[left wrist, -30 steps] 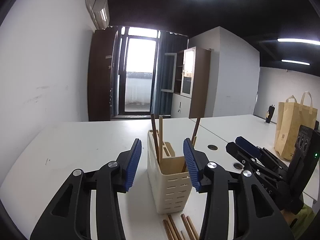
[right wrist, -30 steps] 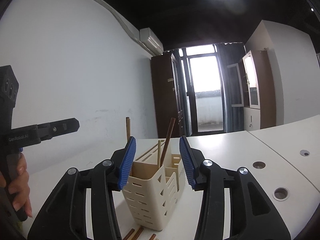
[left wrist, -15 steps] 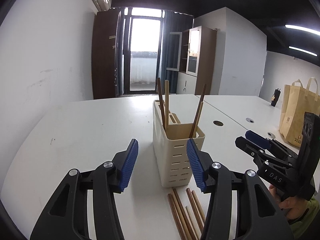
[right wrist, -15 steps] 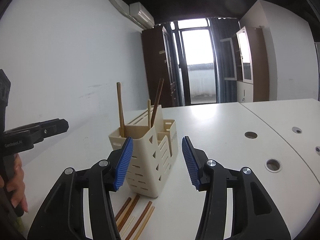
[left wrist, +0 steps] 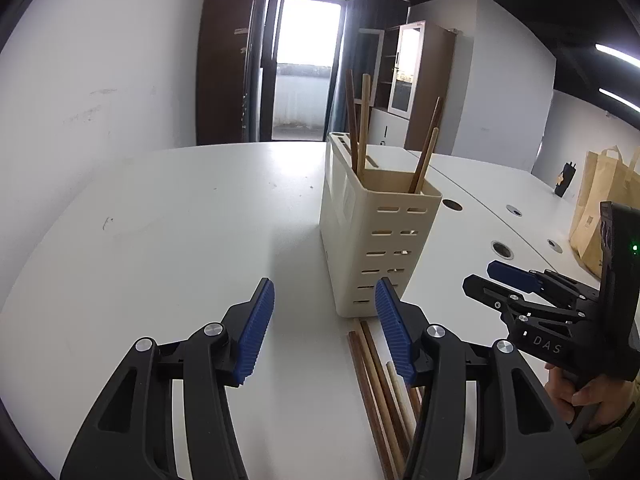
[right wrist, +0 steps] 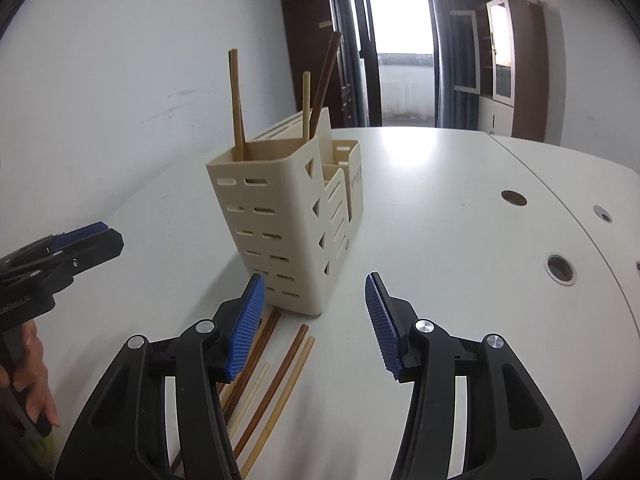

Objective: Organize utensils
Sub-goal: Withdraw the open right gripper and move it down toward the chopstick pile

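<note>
On the table, loose chopsticks (right wrist: 276, 364) below both grippers' half-spread, just-widened, empty fingers (right wrist: 244, 322).

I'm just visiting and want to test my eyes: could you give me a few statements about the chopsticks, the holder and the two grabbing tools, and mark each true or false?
1. Some chopsticks lie loose on the table in front of the holder. True.
2. The holder is empty. False: several chopsticks stand in it.
3. The left gripper is clamped on a chopstick. False: its jaws stand open with nothing between them.
4. The right gripper has open, empty jaws. True.
5. The holder lies tipped on its side. False: it stands upright.
</note>
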`<state>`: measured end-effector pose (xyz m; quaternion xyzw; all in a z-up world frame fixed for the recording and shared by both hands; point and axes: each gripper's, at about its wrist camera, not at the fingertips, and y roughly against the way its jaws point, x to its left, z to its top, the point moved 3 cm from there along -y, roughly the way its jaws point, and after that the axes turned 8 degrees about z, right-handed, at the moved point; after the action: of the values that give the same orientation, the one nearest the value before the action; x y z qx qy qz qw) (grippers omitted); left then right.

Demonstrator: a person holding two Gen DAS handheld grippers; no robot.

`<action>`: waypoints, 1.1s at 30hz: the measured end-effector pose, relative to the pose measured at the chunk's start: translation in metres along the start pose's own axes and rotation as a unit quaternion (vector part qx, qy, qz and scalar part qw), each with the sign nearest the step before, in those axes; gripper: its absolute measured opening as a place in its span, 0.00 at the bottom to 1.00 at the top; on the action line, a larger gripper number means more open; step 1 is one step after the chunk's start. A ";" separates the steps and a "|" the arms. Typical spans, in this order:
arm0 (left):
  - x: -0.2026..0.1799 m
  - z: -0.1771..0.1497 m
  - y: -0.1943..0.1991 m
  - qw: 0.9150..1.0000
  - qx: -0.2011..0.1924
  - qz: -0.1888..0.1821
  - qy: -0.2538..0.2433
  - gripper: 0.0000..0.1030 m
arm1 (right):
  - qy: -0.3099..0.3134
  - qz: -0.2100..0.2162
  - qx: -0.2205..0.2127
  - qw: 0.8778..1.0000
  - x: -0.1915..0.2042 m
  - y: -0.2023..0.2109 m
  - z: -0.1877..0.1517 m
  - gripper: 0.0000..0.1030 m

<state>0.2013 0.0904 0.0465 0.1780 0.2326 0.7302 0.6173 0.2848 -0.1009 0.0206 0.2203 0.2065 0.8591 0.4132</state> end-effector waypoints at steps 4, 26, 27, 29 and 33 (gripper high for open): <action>0.000 -0.008 -0.006 1.000 0.013 0.000 -0.007 0.51 | 0.003 -0.008 0.026 1.000 0.000 -0.012 -0.007 0.50; 0.004 -0.037 -0.041 0.997 0.080 -0.012 -0.004 0.52 | -0.008 -0.033 0.152 0.988 -0.009 -0.074 -0.047 0.50; 0.004 -0.039 -0.043 0.996 0.083 -0.014 -0.004 0.52 | -0.008 -0.033 0.154 0.987 -0.010 -0.076 -0.048 0.50; 0.004 -0.042 -0.049 0.996 0.090 -0.016 -0.003 0.52 | -0.008 -0.032 0.157 0.987 -0.010 -0.078 -0.049 0.50; 0.004 -0.047 -0.058 0.995 0.103 -0.016 -0.003 0.52 | -0.008 -0.037 0.164 0.986 -0.011 -0.084 -0.050 0.50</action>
<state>0.2225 0.0959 -0.0251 0.2390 0.3073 0.6919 0.6081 0.3154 -0.0706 -0.0677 0.2844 0.3496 0.7957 0.4047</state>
